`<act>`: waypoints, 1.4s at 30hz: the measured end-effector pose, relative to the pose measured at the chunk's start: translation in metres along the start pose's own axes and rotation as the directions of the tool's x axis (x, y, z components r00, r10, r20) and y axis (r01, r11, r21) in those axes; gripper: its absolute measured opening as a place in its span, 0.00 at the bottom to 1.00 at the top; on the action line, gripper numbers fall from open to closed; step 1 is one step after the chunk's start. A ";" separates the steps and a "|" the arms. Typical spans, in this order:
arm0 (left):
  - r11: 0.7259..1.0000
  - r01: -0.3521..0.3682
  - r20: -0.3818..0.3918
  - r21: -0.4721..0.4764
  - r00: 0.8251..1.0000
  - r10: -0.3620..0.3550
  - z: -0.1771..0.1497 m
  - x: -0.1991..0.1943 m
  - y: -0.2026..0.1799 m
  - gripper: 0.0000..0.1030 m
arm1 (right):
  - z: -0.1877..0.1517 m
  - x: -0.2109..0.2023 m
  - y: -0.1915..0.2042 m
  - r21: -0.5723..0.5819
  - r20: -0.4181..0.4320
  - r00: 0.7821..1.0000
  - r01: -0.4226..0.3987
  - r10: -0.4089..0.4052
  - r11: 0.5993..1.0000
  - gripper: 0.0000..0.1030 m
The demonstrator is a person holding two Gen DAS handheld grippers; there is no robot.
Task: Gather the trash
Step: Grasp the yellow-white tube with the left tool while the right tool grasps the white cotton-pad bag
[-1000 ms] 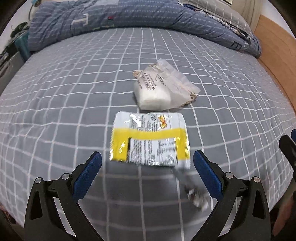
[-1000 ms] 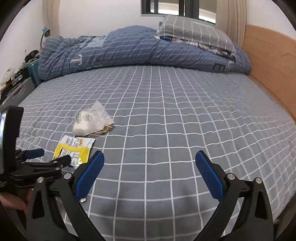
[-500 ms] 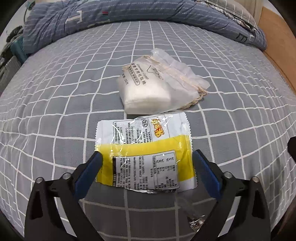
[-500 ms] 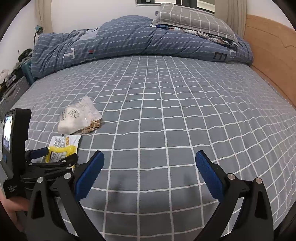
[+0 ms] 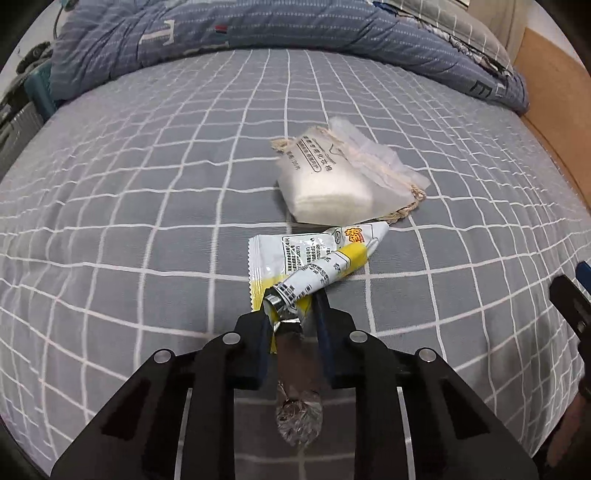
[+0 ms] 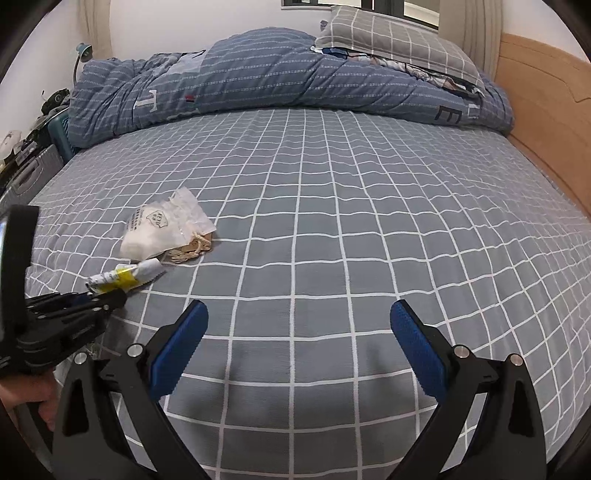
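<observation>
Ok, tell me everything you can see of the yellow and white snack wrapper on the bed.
The yellow and white snack wrapper is a thin crinkly foil-lined plastic packet with black print, a yellow band and a serrated edge. It is creased lengthwise into a buckled roll. Its near end is pinched between the blue pads of the left gripper, whose jaws are closing on it. The far end points toward the white drawstring pouch and appears to reach its cord. It lies on the grey checked bedsheet; a crumpled foil scrap sits apart behind it.

bed (image 5: 147,192) | on it: wrapper (image 5: 314,266), pouch (image 5: 332,184), foil ball (image 5: 299,421), quilt (image 5: 258,26)
</observation>
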State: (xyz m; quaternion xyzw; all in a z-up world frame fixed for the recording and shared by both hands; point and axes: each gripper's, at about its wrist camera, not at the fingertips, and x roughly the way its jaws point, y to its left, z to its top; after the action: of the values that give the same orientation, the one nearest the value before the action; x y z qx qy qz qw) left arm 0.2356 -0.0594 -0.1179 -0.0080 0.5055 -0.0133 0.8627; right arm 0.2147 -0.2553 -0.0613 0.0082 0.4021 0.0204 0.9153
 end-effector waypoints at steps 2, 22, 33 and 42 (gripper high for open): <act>1.000 -0.009 0.013 0.004 1.000 0.009 -0.003 -0.011 0.002 0.20 | 0.002 0.002 0.006 0.000 0.000 1.000 -0.007 0.007 1.000 0.92; 0.993 -0.064 0.052 -0.100 0.996 0.070 -0.020 -0.059 0.128 0.20 | 0.014 0.022 0.130 -0.066 -0.001 0.992 -0.125 0.125 0.990 0.92; 0.988 -0.072 0.069 -0.133 0.994 0.082 -0.028 -0.070 0.171 0.20 | 0.050 0.075 0.177 -0.119 -0.030 0.998 -0.057 0.054 0.991 0.88; 0.988 -0.067 0.071 -0.136 0.995 0.077 -0.027 -0.073 0.174 0.20 | 0.039 0.121 0.169 -0.074 -0.173 0.985 -0.019 0.006 0.997 0.60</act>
State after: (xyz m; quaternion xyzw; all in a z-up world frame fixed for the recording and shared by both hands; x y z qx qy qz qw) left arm 0.1789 0.1166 -0.0722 -0.0480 0.4721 0.0520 0.8787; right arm 0.3201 -0.0815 -0.1191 -0.0255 0.4789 0.0416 0.8765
